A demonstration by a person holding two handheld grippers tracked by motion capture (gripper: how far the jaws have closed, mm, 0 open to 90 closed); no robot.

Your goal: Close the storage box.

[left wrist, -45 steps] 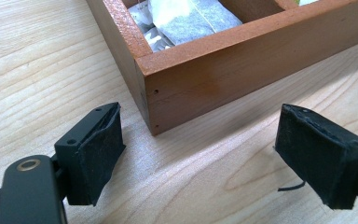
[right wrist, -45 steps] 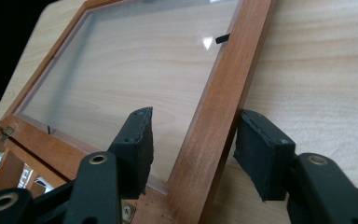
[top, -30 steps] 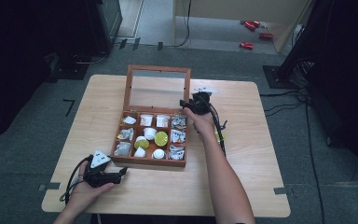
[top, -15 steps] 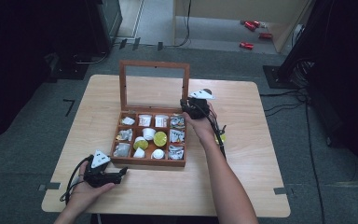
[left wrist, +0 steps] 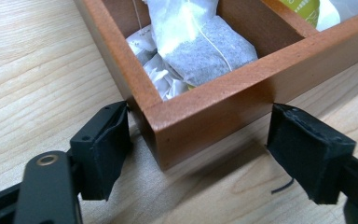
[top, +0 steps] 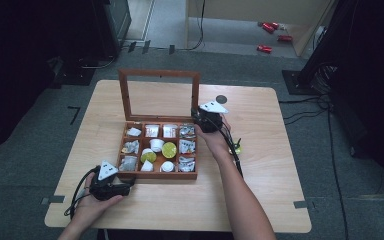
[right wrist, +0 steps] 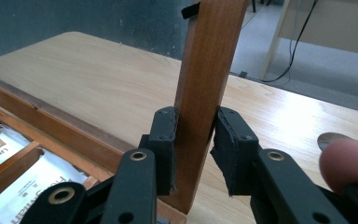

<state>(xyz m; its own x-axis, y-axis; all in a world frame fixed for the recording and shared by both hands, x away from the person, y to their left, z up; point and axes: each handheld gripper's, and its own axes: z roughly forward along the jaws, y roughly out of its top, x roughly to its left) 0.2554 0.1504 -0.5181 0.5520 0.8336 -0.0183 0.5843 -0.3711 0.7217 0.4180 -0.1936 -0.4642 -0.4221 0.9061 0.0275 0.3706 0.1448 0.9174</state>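
A wooden tea box (top: pixel 158 175) sits mid-table, its compartments holding tea bags, white cups and a lime-green round packet (top: pixel 169 149). Its glass-paned lid (top: pixel 159 74) stands roughly upright at the back. My right gripper (top: pixel 200 117) is shut on the lid's right-hand rail (right wrist: pixel 209 56), one pad on each face (right wrist: pixel 196 144). My left gripper (top: pixel 127 189) rests on the table, open, its jaws straddling the box's near left corner (left wrist: pixel 205 116) without squeezing it (left wrist: pixel 200 140). A grey tea bag (left wrist: pixel 205 51) lies in that corner compartment.
A small dark disc (top: pixel 221 99) lies on the table behind my right gripper. A little green-yellow item (top: pixel 237 148) sits beside the right forearm. Cables trail from both grippers. Bare tabletop (top: pixel 280 165) stretches right of the box; red objects (top: pixel 265 48) lie on the floor beyond.
The lid has swung forward from leaning back to about upright, and my right gripper has come toward me with it. The left gripper has stayed at the box's corner.
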